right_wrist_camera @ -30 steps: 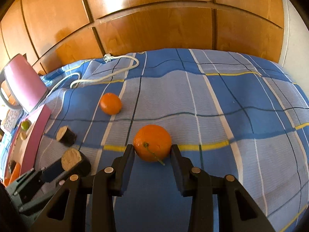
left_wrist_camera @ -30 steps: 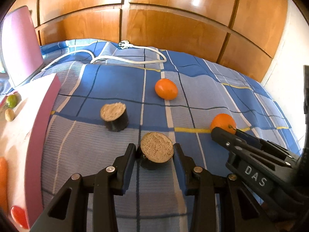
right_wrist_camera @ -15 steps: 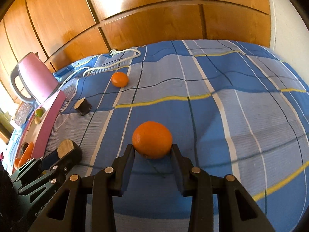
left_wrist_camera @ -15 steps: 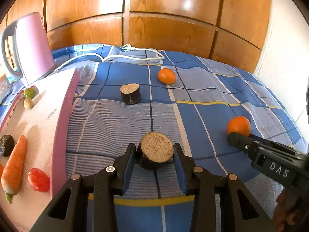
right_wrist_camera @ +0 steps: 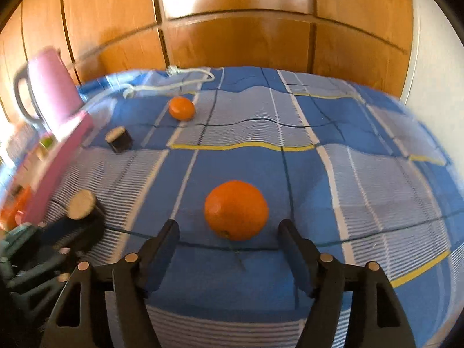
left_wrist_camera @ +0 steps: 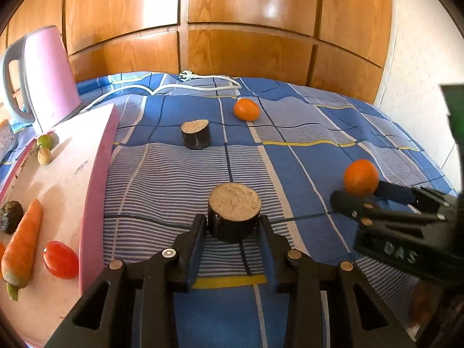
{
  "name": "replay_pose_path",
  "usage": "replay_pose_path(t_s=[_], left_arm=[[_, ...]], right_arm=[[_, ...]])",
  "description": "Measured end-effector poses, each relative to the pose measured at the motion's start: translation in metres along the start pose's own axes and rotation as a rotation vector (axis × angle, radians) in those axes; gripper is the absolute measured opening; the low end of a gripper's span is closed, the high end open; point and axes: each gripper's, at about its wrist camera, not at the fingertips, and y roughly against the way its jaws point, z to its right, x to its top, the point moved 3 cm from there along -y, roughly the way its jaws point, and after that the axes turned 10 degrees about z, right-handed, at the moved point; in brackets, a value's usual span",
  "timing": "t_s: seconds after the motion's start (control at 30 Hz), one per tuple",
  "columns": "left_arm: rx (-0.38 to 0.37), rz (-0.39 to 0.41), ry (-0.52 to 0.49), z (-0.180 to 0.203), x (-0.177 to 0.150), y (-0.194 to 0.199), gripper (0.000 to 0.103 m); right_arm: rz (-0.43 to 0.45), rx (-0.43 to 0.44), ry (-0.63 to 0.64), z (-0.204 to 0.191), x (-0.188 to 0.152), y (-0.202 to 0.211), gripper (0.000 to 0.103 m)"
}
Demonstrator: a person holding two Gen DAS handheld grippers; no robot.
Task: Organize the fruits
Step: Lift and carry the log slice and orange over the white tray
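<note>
While the left gripper (left_wrist_camera: pixel 233 226) clamps a dark stub (left_wrist_camera: pixel 233 215), the orange (right_wrist_camera: pixel 236 214) lies between the right gripper (right_wrist_camera: pixel 229 229)'s parted fingers — untouched.

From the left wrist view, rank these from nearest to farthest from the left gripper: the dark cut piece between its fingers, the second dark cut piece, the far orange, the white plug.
1. Dark cut piece, between the left gripper fingers.
2. Second dark cut piece, ahead, slightly left.
3. Far orange, beyond it, slightly right.
4. White plug, at the blanket's far edge by the wooden panels.

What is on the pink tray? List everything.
On the tray: a green fruit, a brown fruit, a dark lump, a carrot and a tomato. Its left part lies outside the frame, unseen.
</note>
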Motion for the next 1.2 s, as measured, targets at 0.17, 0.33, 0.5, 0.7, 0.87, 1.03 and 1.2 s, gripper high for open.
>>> replay_pose_path(t_s=[0.17,0.33,0.5,0.7,0.87,1.03,1.2], left_arm=[[-0.005,0.001,0.003,0.0,-0.001,0.001,0.036],[-0.003,0.001,-0.001,0.0,-0.001,0.001,0.036],[-0.002,0.003,0.003,0.0,-0.001,0.001,0.036],[-0.036,-0.029,0.068,-0.006,0.003,0.001,0.034],[-0.044,-0.045,0.091,-0.007,0.004,0.001,0.034],[-0.039,-0.058,0.095,-0.008,0.005,0.004,0.034],[-0.044,-0.063,0.102,-0.01,0.005,0.012,0.034]], right_arm=[[-0.023,-0.05,-0.047,0.015,0.012,-0.014,0.072],[0.008,-0.05,-0.07,0.023,0.014,-0.02,0.072],[0.011,-0.055,-0.069,0.021,0.013,-0.02,0.073],[0.043,-0.073,-0.077,0.025,0.01,-0.016,0.062],[0.074,-0.096,-0.136,0.036,0.008,-0.011,0.04],[0.082,-0.085,-0.133,0.034,0.007,-0.008,0.039],[0.09,-0.044,-0.159,0.037,0.002,-0.001,0.039]])
